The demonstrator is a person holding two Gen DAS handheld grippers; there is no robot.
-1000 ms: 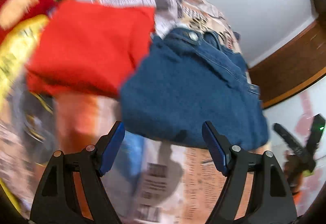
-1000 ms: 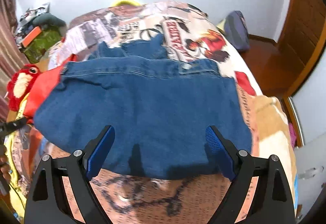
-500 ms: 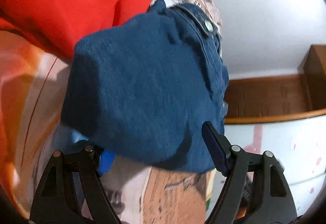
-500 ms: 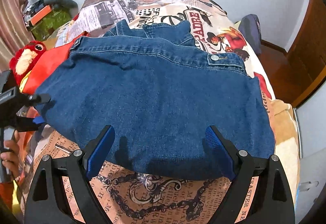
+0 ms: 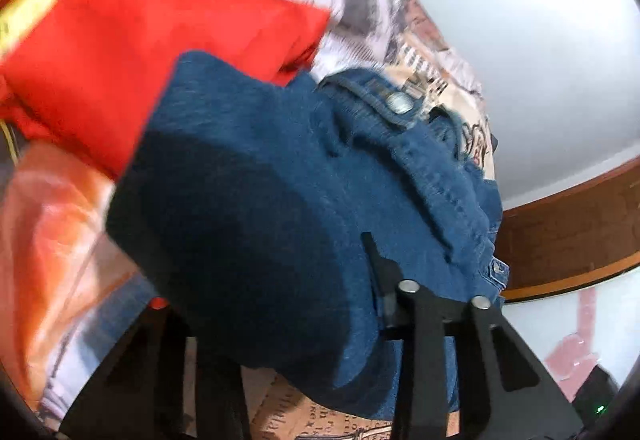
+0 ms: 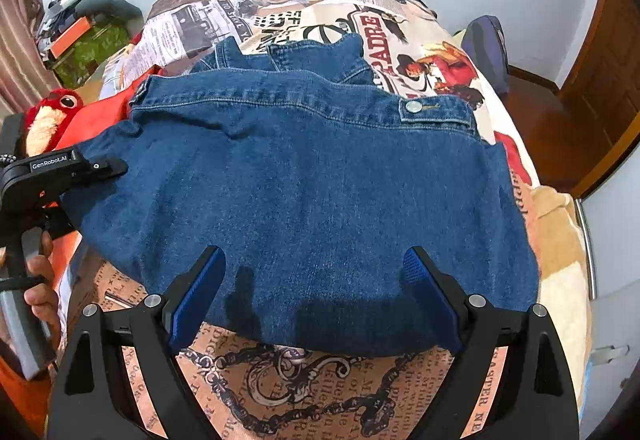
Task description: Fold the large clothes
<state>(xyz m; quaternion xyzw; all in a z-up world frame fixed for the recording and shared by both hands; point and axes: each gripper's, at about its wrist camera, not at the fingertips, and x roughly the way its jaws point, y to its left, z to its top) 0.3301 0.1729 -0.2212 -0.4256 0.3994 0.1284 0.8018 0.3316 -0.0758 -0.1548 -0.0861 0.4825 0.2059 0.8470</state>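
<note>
Jacket (image 6: 304, 192): we see heavy blue denim, matt, coarse weave, stitched seams.
Button (image 6: 412, 106): we make it out as shiny metal.
Bedspread (image 6: 280, 372): printed cloth, matt, looks smooth to us.
Red cloth (image 5: 132, 52): we get plain matt fabric, blurred.
Gripper fingers (image 6: 196, 296): matt black plastic, we note ribbed blue pads, bright metal pins.
Door (image 6: 600, 88): we read glossy brown wood.

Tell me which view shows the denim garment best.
The right wrist view: the denim garment lies spread across the bed, waistband visible. The left wrist view shows only one blurred, bunched end, partly hiding the left gripper.
</note>
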